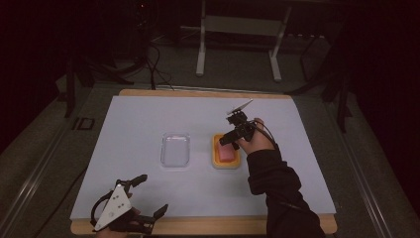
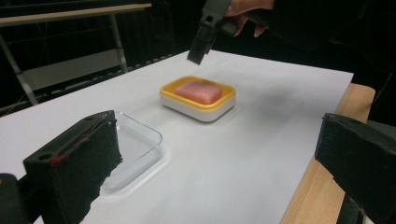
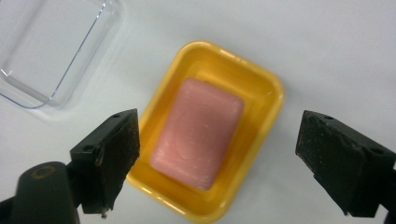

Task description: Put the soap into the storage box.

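Right gripper [image 1: 232, 140] hangs over the yellow soap dish [image 3: 261, 88] mid-table with jaws wide apart and empty, pink soap [image 3: 198, 133] lying in the dish, while the left gripper [image 1: 151, 196] sits open by the near edge.

We wear a dark long sleeve [image 1: 277, 188] on our right arm. Our left gripper [image 1: 148, 198] is black with a grey three-cornered plate [image 1: 113, 206] dotted with holes, and our right gripper [image 3: 215, 154] has black, rough-padded jaws with small screw holes.

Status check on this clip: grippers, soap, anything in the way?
Right gripper open above the soap. Soap lying in yellow dish. Left gripper open, idle near table edge. Nothing in the way.
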The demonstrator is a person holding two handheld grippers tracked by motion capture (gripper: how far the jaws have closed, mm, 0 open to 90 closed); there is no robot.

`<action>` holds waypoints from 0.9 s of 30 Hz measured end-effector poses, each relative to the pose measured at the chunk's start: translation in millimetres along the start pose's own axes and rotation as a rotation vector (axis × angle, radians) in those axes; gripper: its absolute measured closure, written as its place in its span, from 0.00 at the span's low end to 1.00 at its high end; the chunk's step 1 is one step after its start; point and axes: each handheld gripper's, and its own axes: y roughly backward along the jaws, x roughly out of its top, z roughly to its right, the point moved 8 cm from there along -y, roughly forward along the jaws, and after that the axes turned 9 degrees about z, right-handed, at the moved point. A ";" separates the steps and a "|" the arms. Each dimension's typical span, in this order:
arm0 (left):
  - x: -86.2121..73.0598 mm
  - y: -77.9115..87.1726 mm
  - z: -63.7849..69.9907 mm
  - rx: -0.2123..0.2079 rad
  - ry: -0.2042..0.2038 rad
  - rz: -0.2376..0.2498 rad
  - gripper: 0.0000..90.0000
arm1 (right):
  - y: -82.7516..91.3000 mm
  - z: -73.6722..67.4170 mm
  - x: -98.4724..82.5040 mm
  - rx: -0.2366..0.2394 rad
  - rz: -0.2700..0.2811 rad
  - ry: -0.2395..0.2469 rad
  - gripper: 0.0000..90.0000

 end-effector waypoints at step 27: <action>-6.4 9.5 -2.8 0.062 -0.004 -0.035 0.00 | 39.7 46.5 -81.8 0.053 0.216 0.173 0.15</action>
